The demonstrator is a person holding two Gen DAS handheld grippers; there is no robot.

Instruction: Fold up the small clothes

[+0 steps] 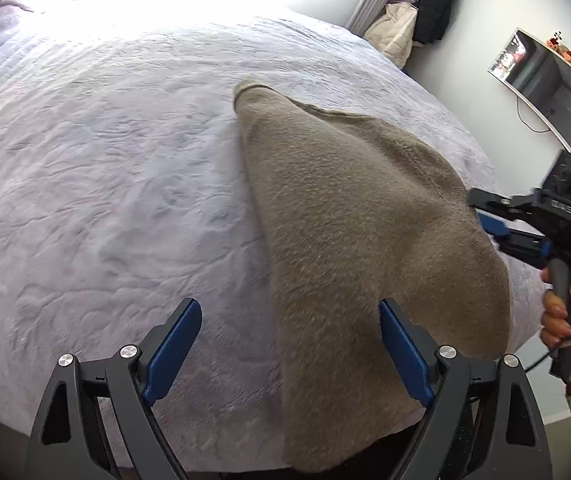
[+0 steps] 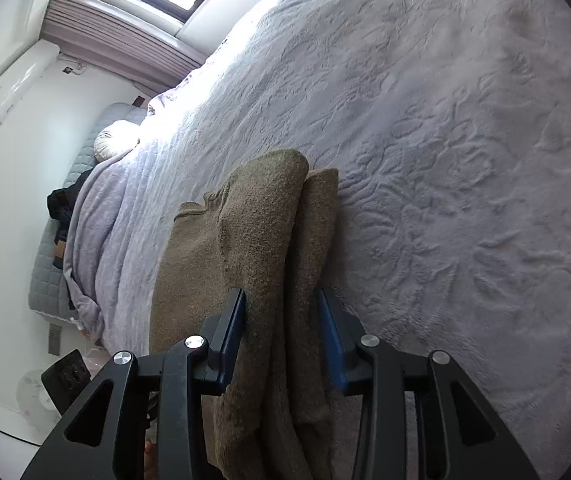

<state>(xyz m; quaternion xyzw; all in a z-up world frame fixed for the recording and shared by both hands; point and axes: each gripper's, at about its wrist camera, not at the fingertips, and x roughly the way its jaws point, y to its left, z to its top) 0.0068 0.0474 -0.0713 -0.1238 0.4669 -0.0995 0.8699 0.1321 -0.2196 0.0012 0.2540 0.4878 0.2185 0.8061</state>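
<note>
A brown garment [image 1: 365, 240] lies half folded on the bed [image 1: 105, 180], with both tools at its near edge.

The right hand-held gripper [image 2: 281, 340] pinches a doubled layer of the knit between its blue pads, probably to carry that edge across for the next fold. The left hand-held gripper [image 1: 289, 352] is spread wide, the cloth passing loosely between its fingers without being clamped, apparently ready to steady or take a corner. No containers are visible.
</note>
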